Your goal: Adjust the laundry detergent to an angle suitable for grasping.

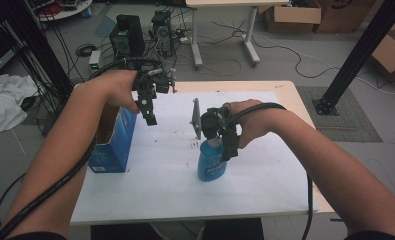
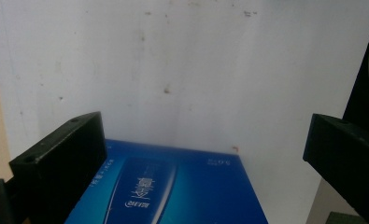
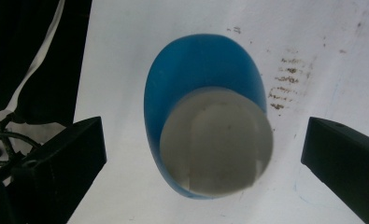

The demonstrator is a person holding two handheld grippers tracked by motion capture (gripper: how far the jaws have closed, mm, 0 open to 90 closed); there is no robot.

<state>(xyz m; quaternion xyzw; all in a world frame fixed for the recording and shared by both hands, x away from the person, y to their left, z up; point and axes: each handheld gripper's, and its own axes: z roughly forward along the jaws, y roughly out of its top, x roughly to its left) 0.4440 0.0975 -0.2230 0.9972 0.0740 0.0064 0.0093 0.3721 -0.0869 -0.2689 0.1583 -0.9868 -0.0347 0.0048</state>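
Note:
A blue bottle [image 1: 211, 164] with a white cap stands upright on the white table sheet [image 1: 175, 165]. My right gripper [image 1: 227, 150] hovers just above it, pointing down and open. In the right gripper view the bottle's white cap [image 3: 216, 140] sits between the spread jaws, untouched. A blue carton [image 1: 116, 142], open at the top, stands at the table's left edge. My left gripper [image 1: 150, 119] hangs open above the sheet just right of the carton. The carton's blue printed face [image 2: 173, 186] fills the bottom of the left gripper view.
Dark smudges [image 3: 287, 79] mark the sheet [image 3: 313, 46] near the bottle. Beyond the table's far edge are computer boxes [image 1: 127, 35], cables, and another desk's legs [image 1: 197, 45]. A black frame post [image 1: 360, 55] rises at the right. Cardboard boxes [image 1: 292, 17] sit at the back.

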